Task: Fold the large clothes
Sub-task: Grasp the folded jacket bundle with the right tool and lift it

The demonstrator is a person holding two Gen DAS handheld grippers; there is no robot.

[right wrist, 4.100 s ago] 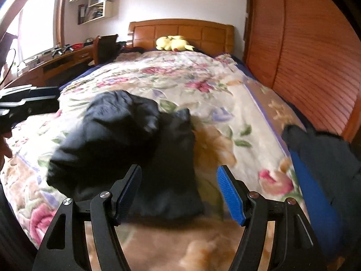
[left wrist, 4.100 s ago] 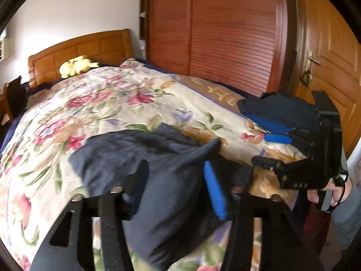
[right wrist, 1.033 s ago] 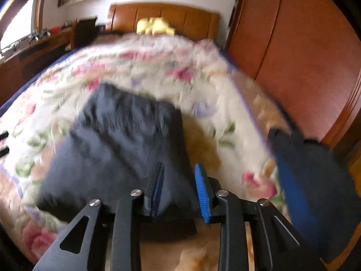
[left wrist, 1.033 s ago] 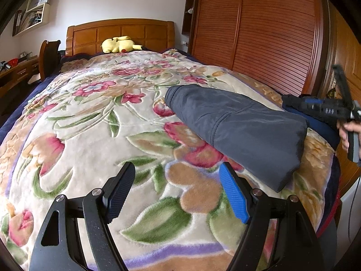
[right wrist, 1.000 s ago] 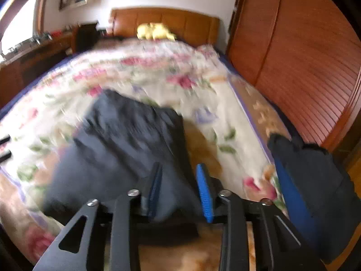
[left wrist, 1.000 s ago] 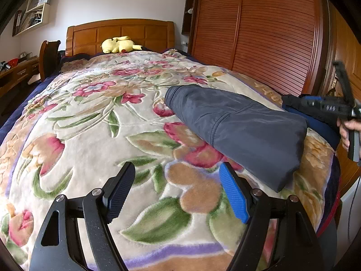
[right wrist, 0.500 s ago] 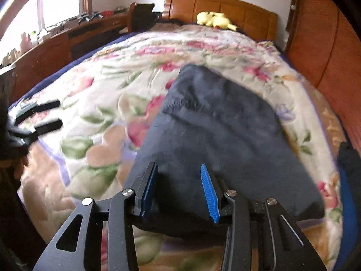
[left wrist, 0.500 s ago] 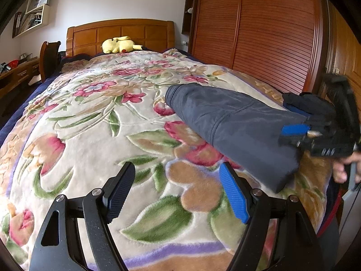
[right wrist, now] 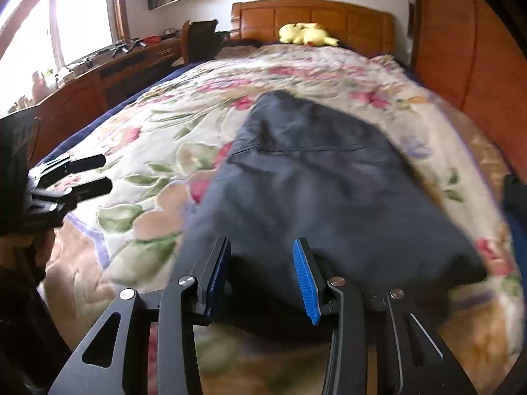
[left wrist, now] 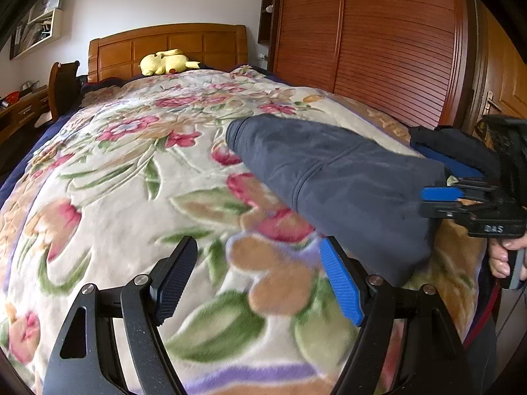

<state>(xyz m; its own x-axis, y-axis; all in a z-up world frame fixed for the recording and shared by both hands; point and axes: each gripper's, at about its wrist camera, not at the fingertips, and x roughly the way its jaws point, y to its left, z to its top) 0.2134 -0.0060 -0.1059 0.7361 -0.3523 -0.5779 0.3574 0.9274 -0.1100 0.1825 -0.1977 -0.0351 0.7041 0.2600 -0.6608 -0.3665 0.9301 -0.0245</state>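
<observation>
A folded dark navy garment (left wrist: 332, 177) lies on the floral bedspread (left wrist: 131, 171) at the right of the bed. It also shows in the right wrist view (right wrist: 313, 181). My left gripper (left wrist: 260, 279) is open and empty above the bedspread, left of the garment's near end. My right gripper (right wrist: 262, 273) holds the garment's near edge between its partly closed fingers; it also shows in the left wrist view (left wrist: 444, 197) at the garment's right end.
A second dark garment with a blue stripe (left wrist: 454, 154) lies at the bed's right edge. A yellow plush toy (left wrist: 164, 61) sits by the wooden headboard (left wrist: 164, 46). A wooden wardrobe (left wrist: 378, 42) stands right; a desk (right wrist: 98, 75) and chair (right wrist: 197, 39) stand left.
My right gripper has swung round to the garment's near end and come lower over its edge. My left gripper has barely moved. The garment lies where it was.
</observation>
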